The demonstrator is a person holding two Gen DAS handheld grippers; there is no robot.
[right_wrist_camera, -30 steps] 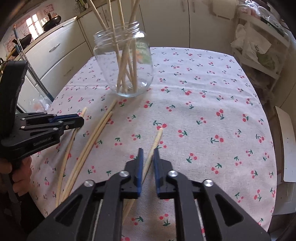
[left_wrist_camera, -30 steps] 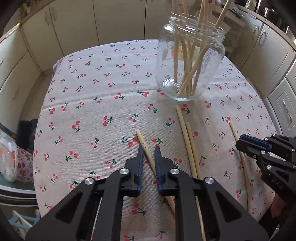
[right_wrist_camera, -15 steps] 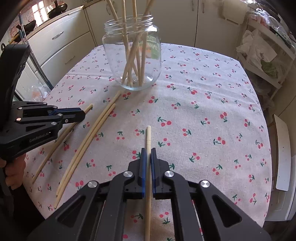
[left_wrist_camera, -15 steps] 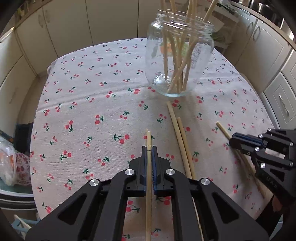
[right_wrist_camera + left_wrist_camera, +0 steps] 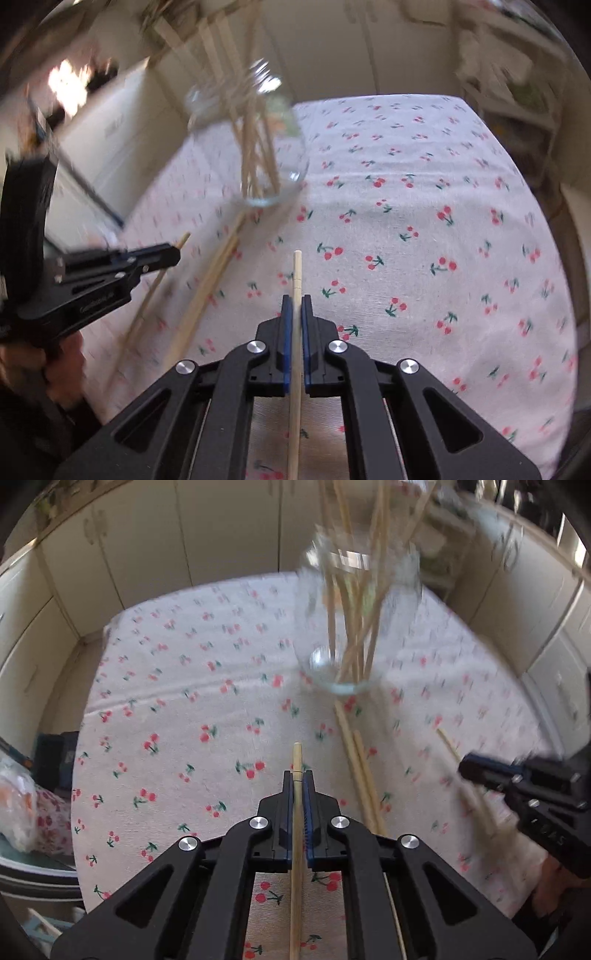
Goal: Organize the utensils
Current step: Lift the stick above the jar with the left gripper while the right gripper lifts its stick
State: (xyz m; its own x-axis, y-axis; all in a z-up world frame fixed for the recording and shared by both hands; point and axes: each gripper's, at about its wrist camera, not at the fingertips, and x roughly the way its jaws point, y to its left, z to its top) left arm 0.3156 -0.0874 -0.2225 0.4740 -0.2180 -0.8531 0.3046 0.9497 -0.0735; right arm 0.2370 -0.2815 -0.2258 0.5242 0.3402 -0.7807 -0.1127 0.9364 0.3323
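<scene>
Pickup is the step in hand — one chopstick (image 5: 296, 760) is pinched in the shut left claw (image 5: 297, 786), another (image 5: 296, 266) in the shut right claw (image 5: 294, 310). Ahead, the blurred jar (image 5: 354, 627) probably needs both tipped upright over its mouth; spare sticks (image 5: 364, 775) lie on the counter (image 5: 166, 701).

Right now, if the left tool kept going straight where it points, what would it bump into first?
Probably the cherry tablecloth, just past the tip of the stick that the left tool grips. The glass jar stands farther off to the right. Depth is uncertain.
</scene>
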